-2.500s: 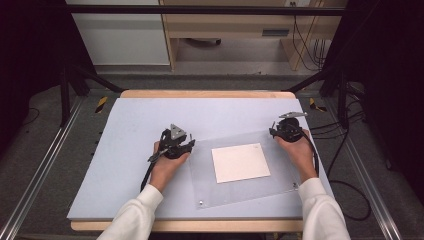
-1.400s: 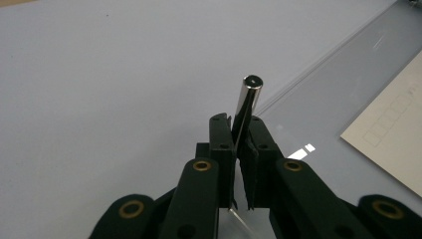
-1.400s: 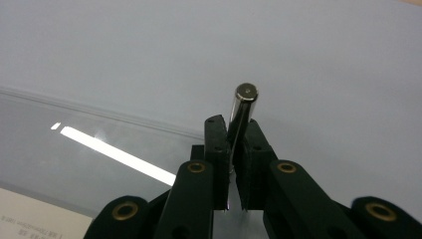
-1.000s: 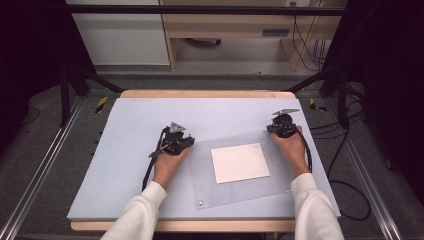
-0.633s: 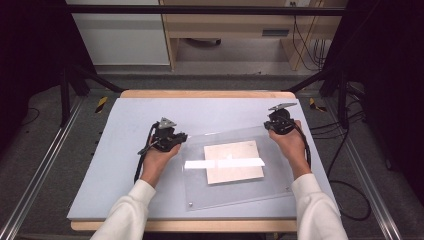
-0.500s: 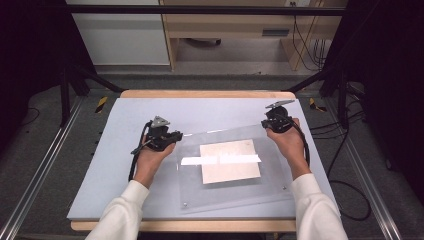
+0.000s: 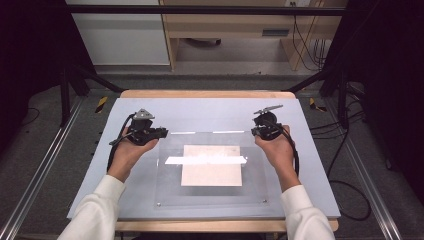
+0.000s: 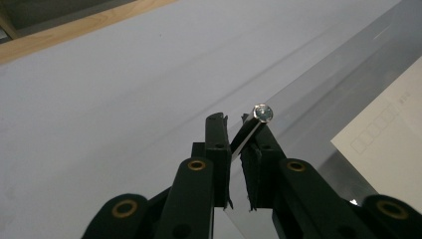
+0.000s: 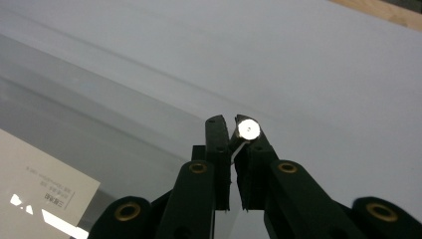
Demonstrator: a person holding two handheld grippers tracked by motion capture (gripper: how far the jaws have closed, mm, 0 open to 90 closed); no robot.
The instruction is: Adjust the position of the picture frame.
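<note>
Clearly both hands are working on the clear acrylic sheet (image 7: 212,172), which is lying over the pale mat (image 7: 90,165) toward the near edge of the counter (image 7: 200,93), roughly centred between its left and right edges. A cream card (image 7: 211,165) is sitting under or within the sheet; which of the two cannot be told. The left gripper (image 7: 161,134) is pinching the sheet's far left corner, and in the left gripper view its jaws are standing narrow with the transparent edge and a small silver corner stud (image 8: 262,113) caught between them. The right gripper (image 7: 256,132) is doing the same at the far right corner, its jaws nearly closed on the plate edge beside another stud (image 9: 248,129) in the right gripper view.

Judging by the bright glare stripe across the sheet and the far edge looking raised off the mat, the step in hand is lifting the far edge while the near edge is resting near the counter's front. The next move calls for both hands rising evenly and keeping the clamps firm, since a thin slick plate could slide out of narrow jaws or twist if one corner leads.
</note>
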